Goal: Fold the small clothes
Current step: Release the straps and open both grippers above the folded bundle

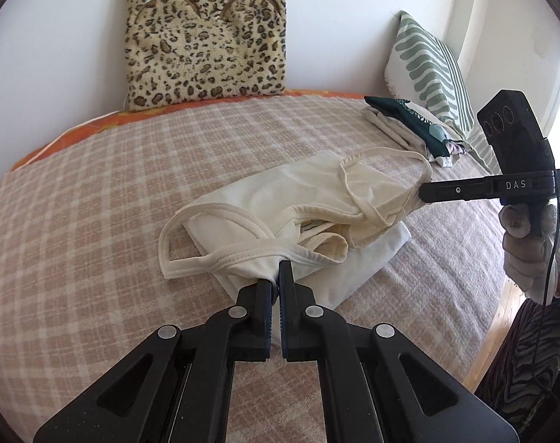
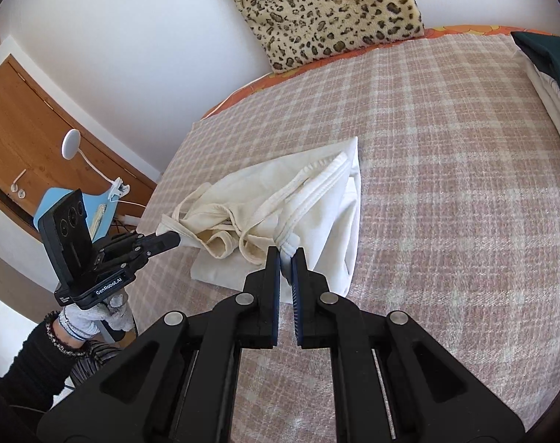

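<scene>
Cream tank top (image 1: pixel 309 199), bunched, straps looped, lies mid-bed on the checked blanket (image 1: pixel 95 192), stretched lengthwise between 2 grippers. Left gripper (image 1: pixel 278 277) clamps 1 strap end; right gripper (image 2: pixel 286 258) pinches the other. Folded clothes (image 1: pixel 409 125) nearby.

Plaid bed (image 1: pixel 95 184) w/ cream top (image 1: pixel 280 203), folded clothes pile (image 1: pixel 409 125).
</scene>
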Available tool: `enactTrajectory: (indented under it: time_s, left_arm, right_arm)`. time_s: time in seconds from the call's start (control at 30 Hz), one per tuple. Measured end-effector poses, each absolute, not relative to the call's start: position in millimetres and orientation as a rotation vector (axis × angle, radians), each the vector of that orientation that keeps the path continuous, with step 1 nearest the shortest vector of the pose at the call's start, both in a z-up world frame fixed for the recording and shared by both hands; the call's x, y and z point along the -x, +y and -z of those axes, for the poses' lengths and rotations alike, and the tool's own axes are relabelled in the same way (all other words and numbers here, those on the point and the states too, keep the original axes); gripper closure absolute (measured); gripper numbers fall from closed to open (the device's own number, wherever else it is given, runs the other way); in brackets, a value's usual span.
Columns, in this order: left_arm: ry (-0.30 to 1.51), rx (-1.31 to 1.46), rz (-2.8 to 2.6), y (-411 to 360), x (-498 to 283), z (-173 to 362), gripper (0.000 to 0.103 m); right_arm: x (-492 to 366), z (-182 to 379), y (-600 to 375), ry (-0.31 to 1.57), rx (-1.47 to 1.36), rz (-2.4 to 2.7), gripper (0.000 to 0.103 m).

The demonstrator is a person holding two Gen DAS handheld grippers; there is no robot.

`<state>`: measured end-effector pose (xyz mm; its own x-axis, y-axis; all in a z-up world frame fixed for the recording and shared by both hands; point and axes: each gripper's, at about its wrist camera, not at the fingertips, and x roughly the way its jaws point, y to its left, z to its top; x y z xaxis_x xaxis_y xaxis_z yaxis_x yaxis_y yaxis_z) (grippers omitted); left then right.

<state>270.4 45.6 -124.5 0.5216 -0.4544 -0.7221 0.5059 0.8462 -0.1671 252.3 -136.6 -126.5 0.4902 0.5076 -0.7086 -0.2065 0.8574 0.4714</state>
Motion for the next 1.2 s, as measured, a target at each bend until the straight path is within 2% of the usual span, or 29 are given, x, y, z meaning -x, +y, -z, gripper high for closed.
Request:
enactTrajectory:
  time_s: [0.2,0.3,0.37,0.4,0.43,0.53,0.73,1.0,1.2]
  left_arm:
    - [0.906,-0.096,0.566,47.7,-265.0,139.8,0.100]
    - [0.920,-0.129,0.567,50.3,-255.9,140.6,0.095]
    - [0.950,-0.131,0.565,54.8,-251.8,140.9,0.091]
    - [0.956,-0.127,0.570,58.3,-248.9,140.3,0.091]
    - [0.966,-0.122,0.577,61.8,-245.5,139.1,0.091]
    - [0.971,-0.081,0.618,74.4,-233.7,126.5,0.091]
    - [0.835,-0.034,0.552,84.6,-254.9,84.9,0.091]
    - [0.868,-0.006,0.550,54.4,-316.6,93.5,0.091]
    - [0.915,-0.111,0.630,24.0,-314.8,112.1,0.091]
  right_arm:
    - [-242.3,146.9,-137.0,1.000,-0.325,-0.421,0.096]
    - [-238.0,154.9,-139.8,1.038,-0.317,-0.404,0.095]
    - [-236.3,158.5,-142.0,1.077,-0.308,-0.382,0.087]
    - [-233.8,158.6,-143.7,1.084,-0.295,-0.366,0.079]
    - [-230.0,157.1,-146.4,1.077,-0.290,-0.358,0.078]
    - [-217.1,142.2,-152.9,1.020,-0.288,-0.352,0.078]
    - [-219.4,103.4,-126.1,0.873,-0.199,-0.401,0.078]
    - [-268.9,128.5,-96.2,0.930,-0.206,-0.411,0.078]
    - [-275.4,141.5,-98.8,0.979,-0.161,-0.401,0.078]
